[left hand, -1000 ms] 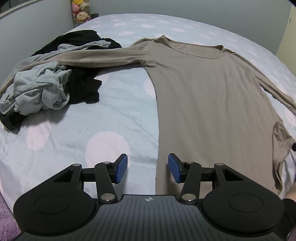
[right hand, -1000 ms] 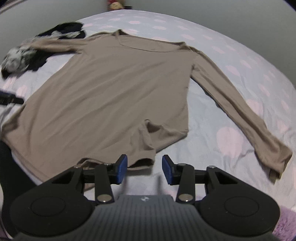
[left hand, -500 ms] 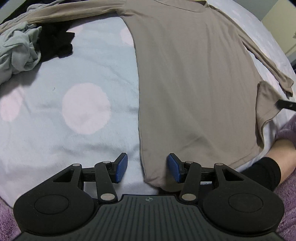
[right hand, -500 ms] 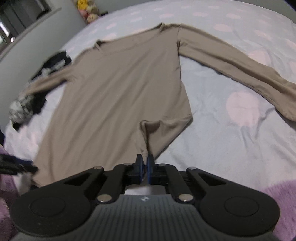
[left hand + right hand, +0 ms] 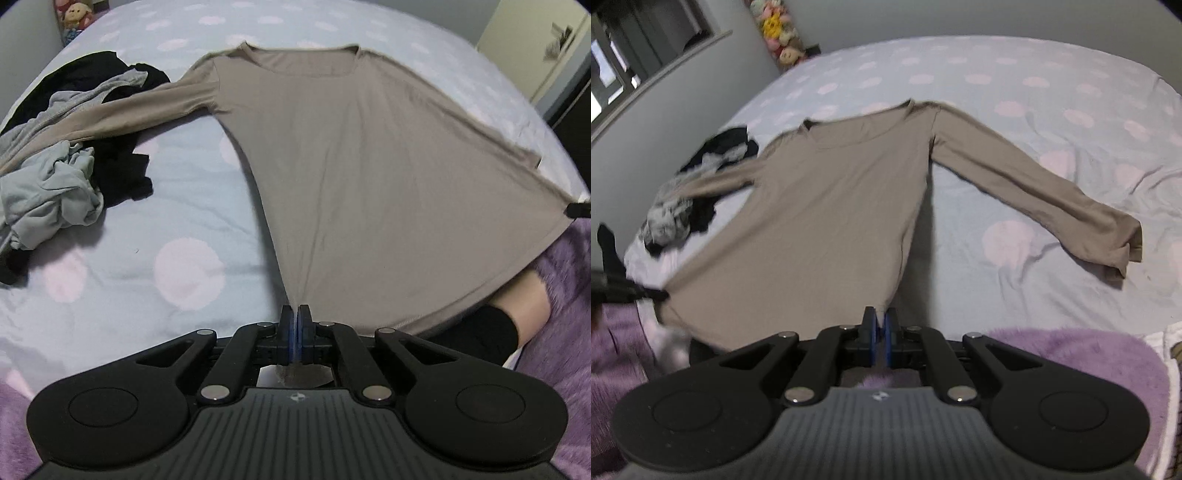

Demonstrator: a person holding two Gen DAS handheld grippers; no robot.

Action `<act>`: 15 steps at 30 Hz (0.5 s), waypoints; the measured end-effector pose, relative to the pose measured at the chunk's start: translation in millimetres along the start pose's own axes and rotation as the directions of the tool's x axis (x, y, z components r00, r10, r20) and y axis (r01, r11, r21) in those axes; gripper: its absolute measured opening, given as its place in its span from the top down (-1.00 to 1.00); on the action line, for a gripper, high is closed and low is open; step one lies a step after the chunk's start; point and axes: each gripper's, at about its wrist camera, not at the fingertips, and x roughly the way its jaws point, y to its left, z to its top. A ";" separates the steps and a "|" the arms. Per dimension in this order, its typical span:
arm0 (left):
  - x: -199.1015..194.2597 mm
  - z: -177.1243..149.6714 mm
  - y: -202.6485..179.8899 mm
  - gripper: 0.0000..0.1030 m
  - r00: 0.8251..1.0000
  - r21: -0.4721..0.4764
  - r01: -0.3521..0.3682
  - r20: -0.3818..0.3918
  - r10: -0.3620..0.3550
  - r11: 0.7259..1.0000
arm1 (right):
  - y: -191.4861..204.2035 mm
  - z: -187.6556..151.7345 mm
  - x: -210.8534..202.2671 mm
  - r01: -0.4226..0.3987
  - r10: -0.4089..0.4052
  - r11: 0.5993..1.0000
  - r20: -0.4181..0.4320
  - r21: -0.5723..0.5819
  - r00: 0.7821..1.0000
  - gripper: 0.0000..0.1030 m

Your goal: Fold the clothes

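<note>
A tan long-sleeved shirt (image 5: pixel 369 166) lies spread on the bed, neck at the far end. My left gripper (image 5: pixel 294 325) is shut on its bottom hem at the left corner, and the cloth rises taut from the bed to the blue pads. In the right wrist view the same shirt (image 5: pixel 831 206) stretches away, and my right gripper (image 5: pixel 881 325) is shut on the hem's right corner, which is lifted too. The right sleeve (image 5: pixel 1052 199) lies flat across the sheet. The left sleeve (image 5: pixel 122 114) runs over the clothes pile.
A pile of grey and black clothes (image 5: pixel 62 173) sits on the bed's left side. The sheet (image 5: pixel 166 229) is pale blue with pink dots. A purple fluffy blanket (image 5: pixel 1071 350) edges the near side. Plush toys (image 5: pixel 779 33) stand in the far corner. A person's leg (image 5: pixel 517 310) shows under the hem.
Both grippers closed on the shirt's bottom hem, the right one first, then the left. Both rose, and the hem came up off the bed and pulled taut.
</note>
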 end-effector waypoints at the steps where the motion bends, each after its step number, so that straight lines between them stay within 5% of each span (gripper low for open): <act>1: 4.9 0.1 -1.5 1.00 1.000 0.011 -0.013 -0.019 0.013 1.000 | 0.1 -2.0 4.4 0.011 -0.011 1.000 -0.018 -0.016 1.000 0.90; 11: 58.6 -6.4 -3.3 0.97 0.988 0.011 -0.037 -0.150 0.038 0.999 | -1.2 -14.5 57.6 0.016 -0.023 0.997 -0.105 -0.071 0.994 0.87; 13: 62.3 -6.0 -3.0 0.81 0.985 0.011 -0.030 -0.171 0.032 0.999 | -3.4 -12.6 52.6 0.000 -0.008 0.997 -0.105 -0.076 0.994 0.75; 15: 60.7 -3.9 -1.1 0.42 0.985 0.016 -0.019 -0.173 0.021 1.000 | -7.7 -9.4 43.6 -0.023 0.015 0.997 -0.101 -0.073 0.995 0.61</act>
